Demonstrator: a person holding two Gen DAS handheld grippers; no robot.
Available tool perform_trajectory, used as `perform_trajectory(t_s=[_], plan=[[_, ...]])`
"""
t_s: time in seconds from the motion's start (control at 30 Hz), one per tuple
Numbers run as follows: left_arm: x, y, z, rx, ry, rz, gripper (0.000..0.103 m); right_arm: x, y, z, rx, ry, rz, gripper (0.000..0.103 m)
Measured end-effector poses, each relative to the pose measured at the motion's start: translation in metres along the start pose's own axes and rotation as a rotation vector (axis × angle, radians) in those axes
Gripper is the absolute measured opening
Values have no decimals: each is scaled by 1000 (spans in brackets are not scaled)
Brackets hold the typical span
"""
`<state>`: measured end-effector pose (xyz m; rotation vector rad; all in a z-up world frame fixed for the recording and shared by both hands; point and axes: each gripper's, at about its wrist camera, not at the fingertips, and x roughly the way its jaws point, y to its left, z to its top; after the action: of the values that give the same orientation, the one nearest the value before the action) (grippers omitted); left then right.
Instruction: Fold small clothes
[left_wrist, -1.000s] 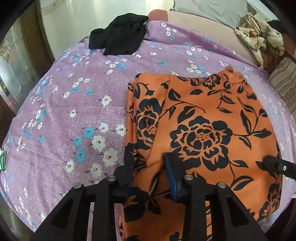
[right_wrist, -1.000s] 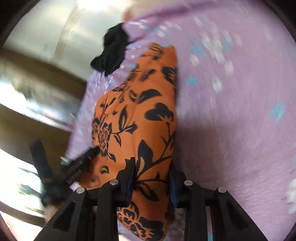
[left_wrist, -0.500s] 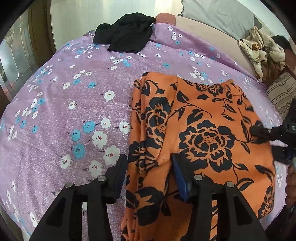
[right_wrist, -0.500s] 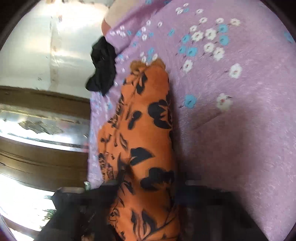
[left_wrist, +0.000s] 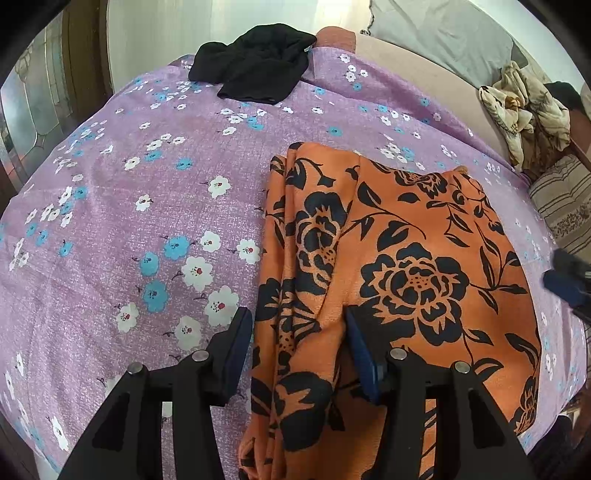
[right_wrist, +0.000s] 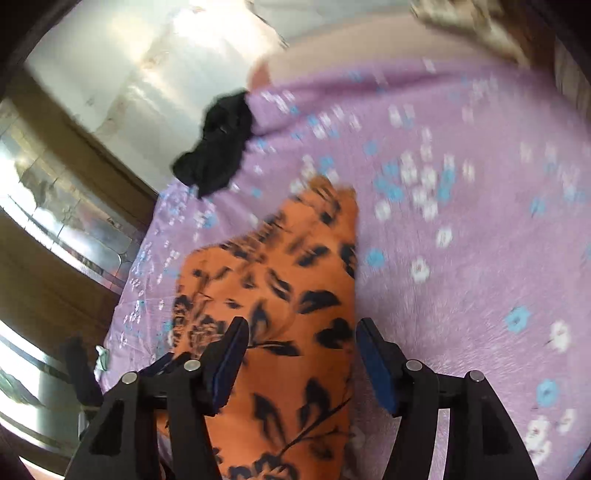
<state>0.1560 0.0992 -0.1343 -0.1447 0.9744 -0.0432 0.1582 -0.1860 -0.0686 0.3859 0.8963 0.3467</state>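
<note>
- Orange floral garment (left_wrist: 399, 266) lies on the purple flowered bedsheet (left_wrist: 147, 221), towards the near edge, w/ its left side bunched in stacked layers – looks partly folded already.
- Left gripper (left_wrist: 295, 354): jaws apart, straddling that bunched left edge near the hem; nothing pinched, cloth sits loose btwn the pads. Prob. lined up there to take all layers at once.
- Right gripper (right_wrist: 301, 354): jaws apart too, over the garment's right edge, cloth btwn the fingers but not clamped. View is motion-blurred, so contact is hard to judge.
- Both at the near end – my guess, set for lifting it over to the far end.
- Black garment (left_wrist: 255, 70) heaped at the far edge, well apart.
</note>
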Motion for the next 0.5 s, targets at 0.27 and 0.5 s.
perform_trajectory(t_s=[0.27, 0.5], plan=[[-1, -1, -1, 5, -3, -2, 55, 38, 17, -28, -79, 186, 81, 69], [0, -1, -1, 4, -2, -3, 56, 50, 16, -41, -70, 235, 128, 74]])
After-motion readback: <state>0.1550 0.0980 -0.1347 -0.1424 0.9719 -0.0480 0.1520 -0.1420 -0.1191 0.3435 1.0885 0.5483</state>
